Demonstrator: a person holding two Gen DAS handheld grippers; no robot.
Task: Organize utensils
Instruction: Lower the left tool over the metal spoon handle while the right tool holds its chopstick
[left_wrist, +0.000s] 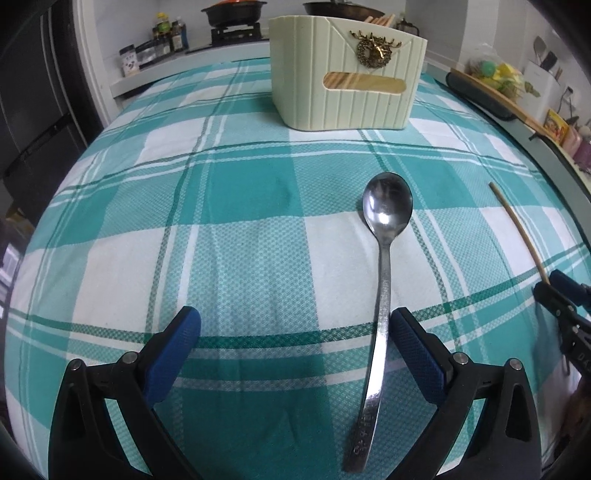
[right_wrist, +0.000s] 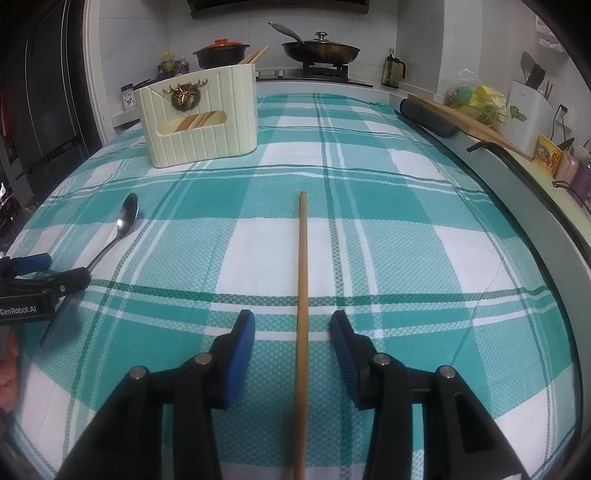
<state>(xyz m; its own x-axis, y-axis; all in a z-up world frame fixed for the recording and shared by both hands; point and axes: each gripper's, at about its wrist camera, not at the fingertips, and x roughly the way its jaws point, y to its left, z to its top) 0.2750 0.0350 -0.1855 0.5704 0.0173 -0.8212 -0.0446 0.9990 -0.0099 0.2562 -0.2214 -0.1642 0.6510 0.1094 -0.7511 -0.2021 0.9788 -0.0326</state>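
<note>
1. The cream holder (right_wrist: 201, 122) is standing at the far end of the checked cloth (right_wrist: 369, 240), chopsticks already showing inside it.
2. The right gripper (right_wrist: 291, 332) is hovering, angled down, jaws spread either side of the lone chopstick (right_wrist: 302, 295), pads not touching it. Judgement: close square on the stick before lifting.
3. The left gripper (left_wrist: 295, 328) is sitting wide open; the spoon (left_wrist: 382, 266) is lying beside its right pad.
</note>
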